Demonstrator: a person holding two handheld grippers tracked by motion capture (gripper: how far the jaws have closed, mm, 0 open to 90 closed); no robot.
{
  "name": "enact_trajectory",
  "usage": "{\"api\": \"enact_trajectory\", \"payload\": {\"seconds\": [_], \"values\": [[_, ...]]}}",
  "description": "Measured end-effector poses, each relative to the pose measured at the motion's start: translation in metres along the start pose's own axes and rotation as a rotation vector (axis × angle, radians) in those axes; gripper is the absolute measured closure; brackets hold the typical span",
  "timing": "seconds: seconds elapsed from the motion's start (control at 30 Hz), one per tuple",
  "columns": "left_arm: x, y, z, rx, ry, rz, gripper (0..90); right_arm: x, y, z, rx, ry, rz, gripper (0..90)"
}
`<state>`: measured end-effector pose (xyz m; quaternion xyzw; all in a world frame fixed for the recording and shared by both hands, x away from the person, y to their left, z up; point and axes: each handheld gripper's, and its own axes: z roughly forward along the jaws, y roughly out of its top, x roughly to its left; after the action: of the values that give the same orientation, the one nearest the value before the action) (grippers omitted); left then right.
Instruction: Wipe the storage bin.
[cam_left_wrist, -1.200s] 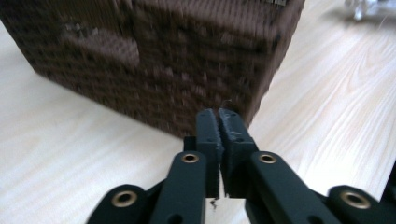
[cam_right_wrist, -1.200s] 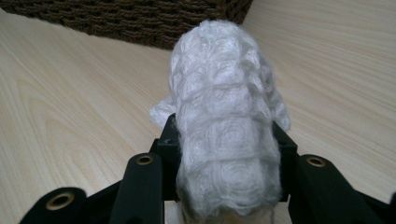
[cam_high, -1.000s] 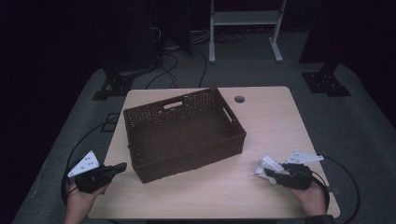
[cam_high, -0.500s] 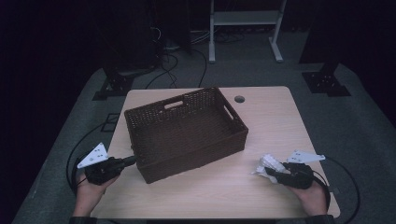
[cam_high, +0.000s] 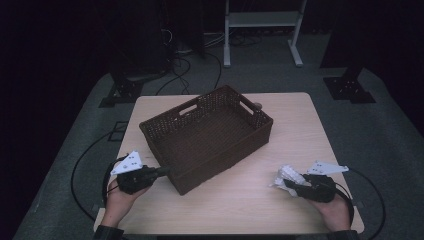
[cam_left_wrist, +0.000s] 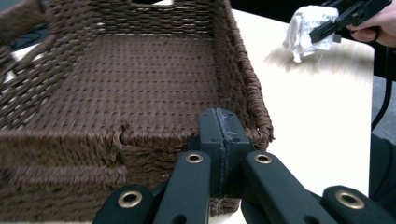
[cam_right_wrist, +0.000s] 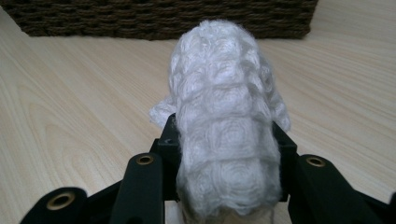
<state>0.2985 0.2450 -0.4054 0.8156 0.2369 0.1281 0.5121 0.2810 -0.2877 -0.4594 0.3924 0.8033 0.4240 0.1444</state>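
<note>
High view: right gripper (cam_high: 290, 184) clamps crumpled white knitted cloth (cam_high: 287, 175) nr tabletop's (cam_high: 300, 125) front-right corner; left gripper (cam_high: 162, 171), jaws clenched empty, meets dark brown woven rectangular basket (cam_high: 207, 132) at front-left.

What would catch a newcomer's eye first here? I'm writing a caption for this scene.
The large dark brown woven wicker basket in the middle of the pale wooden table stands out first, its inside bare. Next, the crumpled white knitted cloth clamped in the right gripper near the table's front right, while the shut left gripper sits at the basket's near corner.
</note>
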Motion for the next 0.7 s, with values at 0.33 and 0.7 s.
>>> {"api": "enact_trajectory", "payload": {"seconds": [0.33, 0.7], "values": [[-0.014, 0.019, 0.038, -0.001, -0.077, 0.035, 89.8, 0.001, 0.000, 0.001, 0.002, 0.007, -0.002, 59.6], [-0.023, 0.035, 0.070, -0.010, -0.153, 0.047, 89.7, 0.001, 0.000, 0.002, 0.004, 0.013, -0.002, 59.6]]}}
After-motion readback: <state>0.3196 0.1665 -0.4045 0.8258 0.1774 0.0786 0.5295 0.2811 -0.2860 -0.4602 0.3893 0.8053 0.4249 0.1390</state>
